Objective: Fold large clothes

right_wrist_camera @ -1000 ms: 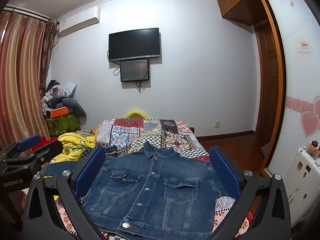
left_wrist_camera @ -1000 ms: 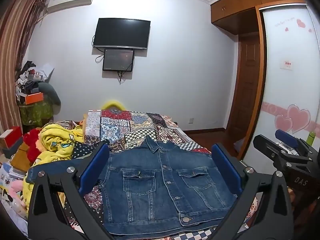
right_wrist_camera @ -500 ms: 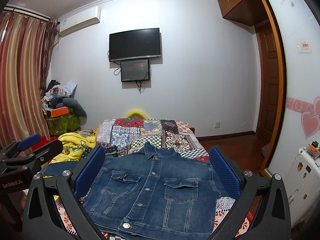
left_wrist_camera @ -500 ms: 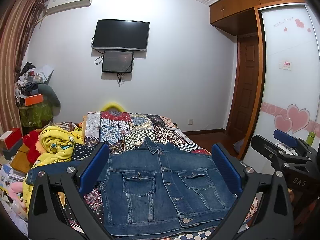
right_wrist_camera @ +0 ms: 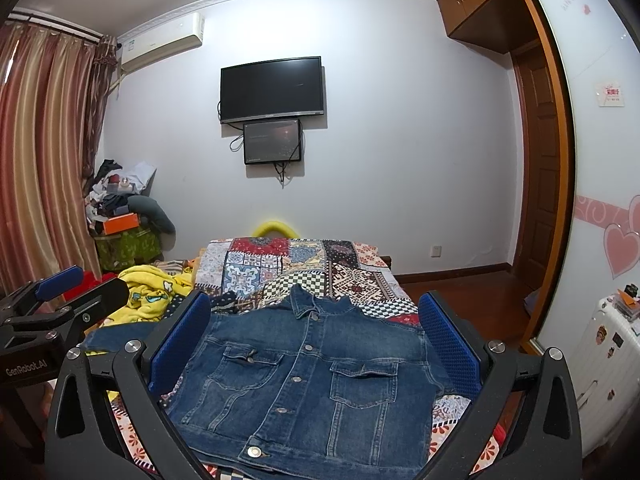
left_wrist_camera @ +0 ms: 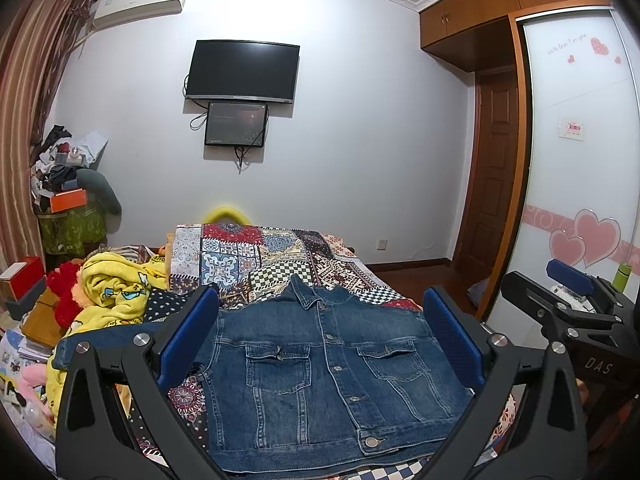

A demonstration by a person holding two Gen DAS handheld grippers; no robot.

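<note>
A blue denim jacket (left_wrist_camera: 320, 376) lies flat, front up and buttoned, on the patchwork bedspread (left_wrist_camera: 260, 256); it also shows in the right wrist view (right_wrist_camera: 312, 384). One sleeve (left_wrist_camera: 104, 340) stretches out to the left. My left gripper (left_wrist_camera: 320, 340) is open and empty, held above the jacket's near part. My right gripper (right_wrist_camera: 316, 336) is open and empty, likewise above the jacket. Each gripper shows in the other's view: the right gripper (left_wrist_camera: 576, 292) at right, the left gripper (right_wrist_camera: 60, 292) at left.
A yellow blanket (left_wrist_camera: 116, 292) and red plush lie left of the jacket. Boxes and clutter (left_wrist_camera: 24, 292) stand at the far left. A wardrobe door (left_wrist_camera: 580, 184) and a white suitcase (right_wrist_camera: 608, 364) are at the right. A TV (left_wrist_camera: 244, 70) hangs on the far wall.
Both grippers have drifted very slightly; the view shifts a little. The jacket has not moved and both grippers stay open.
</note>
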